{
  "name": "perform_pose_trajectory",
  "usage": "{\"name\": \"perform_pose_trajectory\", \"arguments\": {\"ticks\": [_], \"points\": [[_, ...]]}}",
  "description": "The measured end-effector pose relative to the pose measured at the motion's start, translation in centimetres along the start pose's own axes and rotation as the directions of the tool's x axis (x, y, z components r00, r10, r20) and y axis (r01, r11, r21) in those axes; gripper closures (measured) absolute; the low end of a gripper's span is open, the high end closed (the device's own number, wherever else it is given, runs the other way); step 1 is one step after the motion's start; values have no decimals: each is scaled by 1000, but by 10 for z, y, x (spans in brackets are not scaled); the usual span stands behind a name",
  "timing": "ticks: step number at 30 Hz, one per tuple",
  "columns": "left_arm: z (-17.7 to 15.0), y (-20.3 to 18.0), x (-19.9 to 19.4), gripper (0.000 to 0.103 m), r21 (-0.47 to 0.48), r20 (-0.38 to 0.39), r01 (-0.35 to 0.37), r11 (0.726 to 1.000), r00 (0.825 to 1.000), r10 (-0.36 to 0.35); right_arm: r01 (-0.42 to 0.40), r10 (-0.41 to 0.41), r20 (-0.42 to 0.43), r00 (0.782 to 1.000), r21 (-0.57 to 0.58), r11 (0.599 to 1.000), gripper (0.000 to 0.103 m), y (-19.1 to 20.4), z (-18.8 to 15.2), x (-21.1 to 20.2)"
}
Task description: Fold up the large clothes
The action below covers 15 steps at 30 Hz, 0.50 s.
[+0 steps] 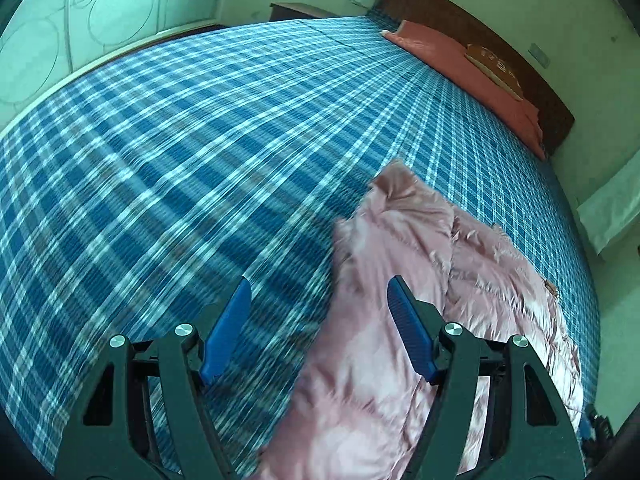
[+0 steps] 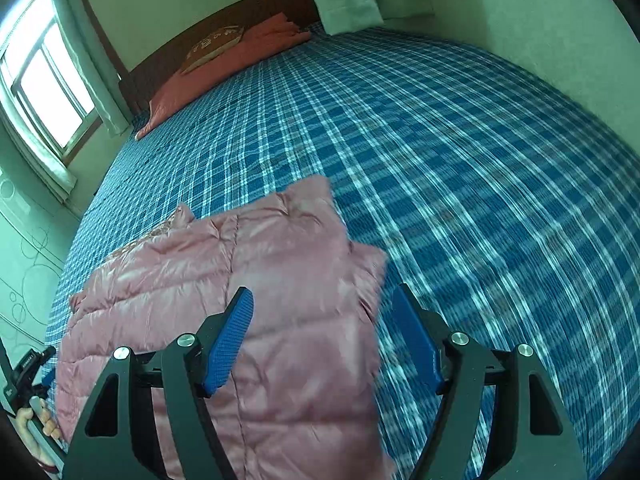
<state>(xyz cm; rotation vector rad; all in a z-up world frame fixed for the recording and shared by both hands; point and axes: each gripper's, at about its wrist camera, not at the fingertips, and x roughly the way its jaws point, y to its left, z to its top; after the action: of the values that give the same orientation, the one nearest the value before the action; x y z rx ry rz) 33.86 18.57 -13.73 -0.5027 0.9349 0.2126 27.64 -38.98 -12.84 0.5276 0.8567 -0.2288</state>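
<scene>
Currently both claws stand wide, nothing between the pads. Left claw (image 1: pixel 319 330): blue pads spread, hovering above the bed, its right-hand pad over the pink puffer jacket (image 1: pixel 420 300), its left-hand pad over bare sheet. Right claw (image 2: pixel 322 340): the mirror case, left-hand pad over the jacket (image 2: pixel 240 280), right-hand pad over the blue plaid sheet (image 2: pixel 460 160).

Jacket lies just ahead of and under both claws, spread roughly flat on the near part of the bed, one quilted panel already lying over another. To the right of the left claw its far side shows a ruffled, crinkled edge. Both views are motion-blurred near the claws, so exact seams are hard to read.

Handling judgement: light, soft, puffy; shiny shell likely slippery, filling will spring back and trap air. A shallow pinch may slide off. Best hold probably at a stitched edge or hem corner, where the layers are thinner and firmer, one claw per corner.

Farther out: orange-red pillow (image 1: pixel 472 76) against the dark headboard (image 1: pixel 480 40) at the far end; window (image 2: pixel 44 92) left of the right claw.
</scene>
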Motion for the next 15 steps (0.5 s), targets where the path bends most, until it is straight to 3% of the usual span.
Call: {"name": "perform_pose_trajectory", "arguments": {"ticks": [3,8,12,15], "points": [[-31,31,-20,33,-66,-18,10,998,1000,-11,-59,60,-12,998,97,994,32,-28,-30,-17],[-85,63,-46,28,-190,-48,129,973,989,-140,-154,168,-40,985,230,961,32,-48,-74,-22],[-115,69,-52,25,-287,-52,214,934,970,-238,-197,223,-54,973,298,934,32,-49,-92,-11],[-119,62,-46,24,-297,-41,218,930,970,-241,-211,234,-36,972,310,927,31,-42,-95,-8]]}}
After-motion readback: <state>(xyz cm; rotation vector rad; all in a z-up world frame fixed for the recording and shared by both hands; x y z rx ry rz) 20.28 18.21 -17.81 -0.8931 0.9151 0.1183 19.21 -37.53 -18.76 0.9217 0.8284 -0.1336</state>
